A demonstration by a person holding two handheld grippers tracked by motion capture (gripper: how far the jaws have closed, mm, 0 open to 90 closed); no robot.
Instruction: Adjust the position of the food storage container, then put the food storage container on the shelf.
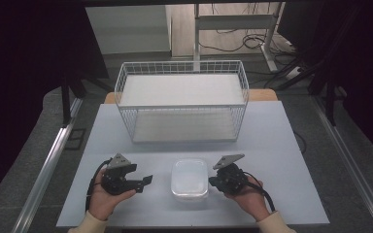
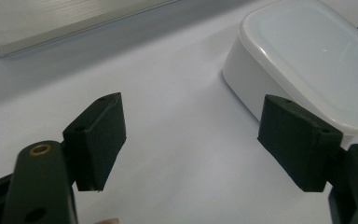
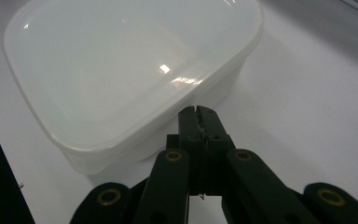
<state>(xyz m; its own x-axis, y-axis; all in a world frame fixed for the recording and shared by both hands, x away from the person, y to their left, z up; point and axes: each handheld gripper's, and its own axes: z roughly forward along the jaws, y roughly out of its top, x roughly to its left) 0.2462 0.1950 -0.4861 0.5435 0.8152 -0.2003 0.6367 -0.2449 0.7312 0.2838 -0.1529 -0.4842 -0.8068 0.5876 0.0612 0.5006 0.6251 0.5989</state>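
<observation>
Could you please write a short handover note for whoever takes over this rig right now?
Left gripper: open, empty, resting on the table left of the lidded white container.
Right gripper: shut, empty, tips at the container's right edge, under the lid rim; contact unclear.
Container: lid on, at the table's front centre. White wire basket stands behind it, with nothing inside.
Done: nothing visibly.
Left: gripping the container, possibly moving it to the basket.

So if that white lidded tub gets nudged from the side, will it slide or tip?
Probably slide: the tub sits low and wide on the smooth table. Its glossy lid looks slippery. It looks like thin plastic, so likely light, though its contents are hidden.
</observation>
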